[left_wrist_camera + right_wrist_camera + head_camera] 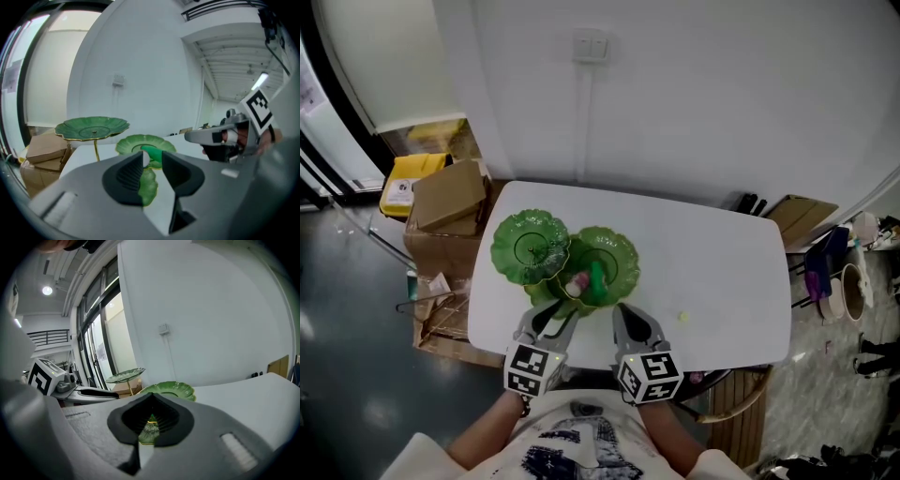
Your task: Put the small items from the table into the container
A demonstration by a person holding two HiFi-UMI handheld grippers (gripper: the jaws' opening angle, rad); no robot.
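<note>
Lying in the middle leaf dish, close to its near rim, the green piece is a short oblong whose long axis in the head view runs roughly from 12 to 6 o'clock, leaning a little toward 1; which end is its front cannot be told. Just beside it at 9 o'clock sits a pinkish-white piece, too small to give a clear axis. A pale speck lies on the bare white table, well apart from the dish at about 4 o'clock. A taller leaf dish stands at 9 o'clock of the middle one, and a small low leaf juts out toward 7 o'clock. The left gripper hovers at 6 o'clock of the green piece, jaws parted with a clear gap; its own view shows the two pieces through that gap, beyond the pads, with nothing gripped. The right gripper is alongside at about 5 o'clock, jaws pressed together and empty, only a sliver of the low leaf showing past them. Cardboard boxes are stacked off the table's edge at 10 o'clock.
</note>
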